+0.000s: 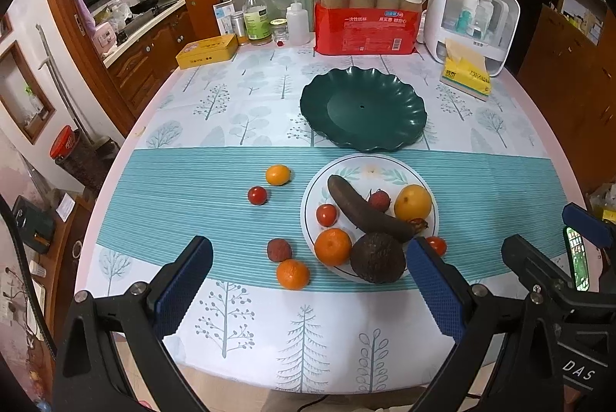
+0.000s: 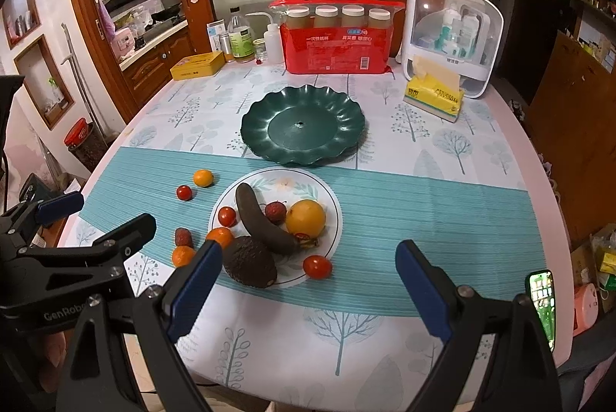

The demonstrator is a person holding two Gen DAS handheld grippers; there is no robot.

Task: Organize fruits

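Observation:
A white floral plate [image 1: 385, 168] [image 2: 331, 204] holds a dark banana [image 1: 365, 211] [image 2: 261, 223], an avocado [image 1: 378, 258] [image 2: 249, 261], a yellow orange [image 1: 412, 202] [image 2: 306, 217], a mandarin [image 1: 333, 246], a lychee and a cherry tomato. Loose on the teal mat lie a mandarin [image 1: 292, 274], a lychee [image 1: 279, 250], a tomato [image 1: 257, 195] and a small orange [image 1: 278, 175]. An empty dark green scalloped plate [image 1: 364, 109] [image 2: 302, 125] sits behind. My left gripper [image 1: 308, 281] is open above the near table edge. My right gripper [image 2: 308, 277] is open, a tomato [image 2: 317, 266] between its fingers' line.
At the table's back stand a red pack of paper cups [image 1: 365, 27], a white storage box [image 1: 469, 15], a yellow tissue pack [image 1: 466, 73], bottles [image 1: 256, 15] and a yellow tin [image 1: 208, 51]. A phone [image 2: 541, 300] sits on the right.

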